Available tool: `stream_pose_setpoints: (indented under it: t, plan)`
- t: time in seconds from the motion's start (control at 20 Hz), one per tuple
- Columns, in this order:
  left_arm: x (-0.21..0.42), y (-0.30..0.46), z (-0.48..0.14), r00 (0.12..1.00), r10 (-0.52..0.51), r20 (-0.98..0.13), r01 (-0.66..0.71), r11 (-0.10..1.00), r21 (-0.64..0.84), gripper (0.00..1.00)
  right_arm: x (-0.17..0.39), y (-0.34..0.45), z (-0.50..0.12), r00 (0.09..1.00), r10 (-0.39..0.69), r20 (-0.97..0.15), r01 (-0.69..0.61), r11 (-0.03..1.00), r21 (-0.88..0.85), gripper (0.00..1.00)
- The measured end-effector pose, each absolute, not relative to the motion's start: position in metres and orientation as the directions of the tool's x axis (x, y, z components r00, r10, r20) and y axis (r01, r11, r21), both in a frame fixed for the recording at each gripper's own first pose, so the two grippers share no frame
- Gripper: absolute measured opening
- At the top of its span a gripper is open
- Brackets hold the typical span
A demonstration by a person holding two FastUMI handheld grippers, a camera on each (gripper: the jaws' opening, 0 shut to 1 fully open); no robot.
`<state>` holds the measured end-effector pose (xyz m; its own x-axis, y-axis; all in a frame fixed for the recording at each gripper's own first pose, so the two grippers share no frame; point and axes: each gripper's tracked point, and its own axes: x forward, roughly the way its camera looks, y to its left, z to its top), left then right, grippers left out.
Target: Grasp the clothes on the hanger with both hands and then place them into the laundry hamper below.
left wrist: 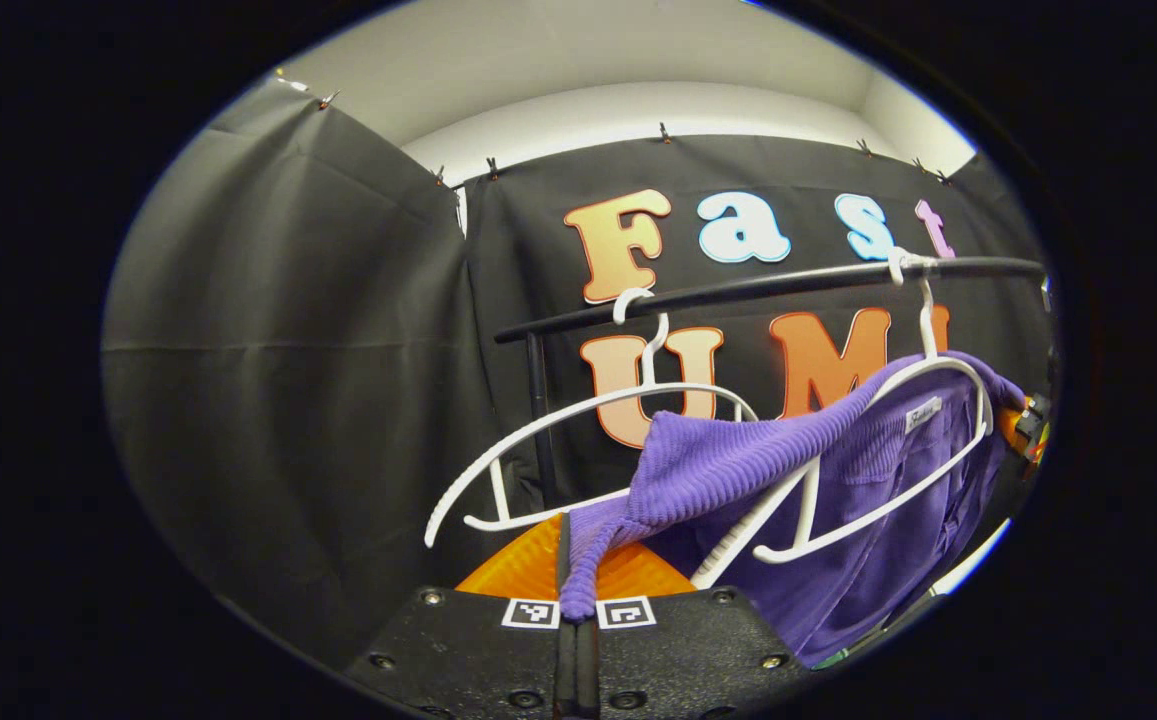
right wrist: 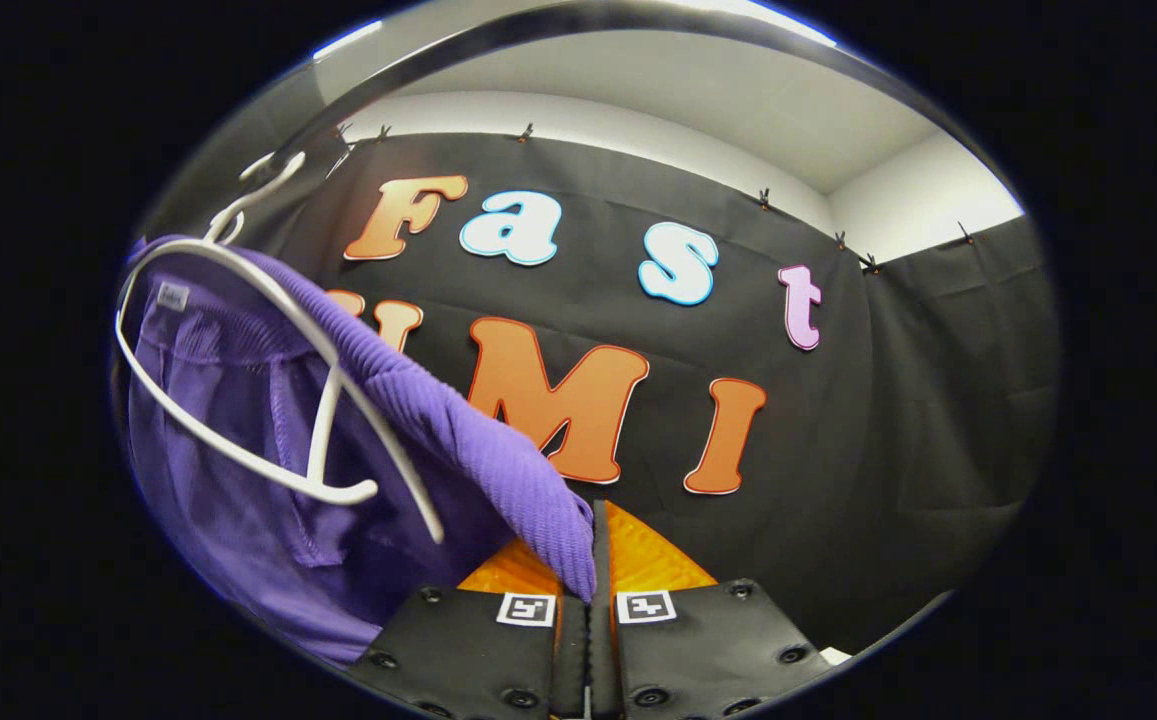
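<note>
Both grippers, left (left wrist: 578,600) and right (right wrist: 593,590), we see closed on the purple garment (left wrist: 738,455) (still draped over one hanger (left wrist: 923,400)) near bottom centre.

An empty hanger (left wrist: 578,450) hangs just left of the garment (left wrist: 838,500) on the rail (left wrist: 768,285), crowding that side. Right of the garment (right wrist: 318,480), open room reaches the cloth wall (right wrist: 938,420).
</note>
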<state>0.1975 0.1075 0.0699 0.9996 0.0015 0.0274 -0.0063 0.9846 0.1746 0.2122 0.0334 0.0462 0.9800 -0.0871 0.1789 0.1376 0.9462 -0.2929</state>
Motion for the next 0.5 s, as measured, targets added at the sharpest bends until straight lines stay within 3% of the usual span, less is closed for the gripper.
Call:
stream_pose_setpoints:
  t: [0.5]
  plan:
    - [0.219,0.102,0.051,1.0,-0.023,-0.014,0.025,0.993,0.112,0.0,0.228,0.048,0.015,0.997,-0.03,0.073,0.035,0.997,-0.07,0.09]
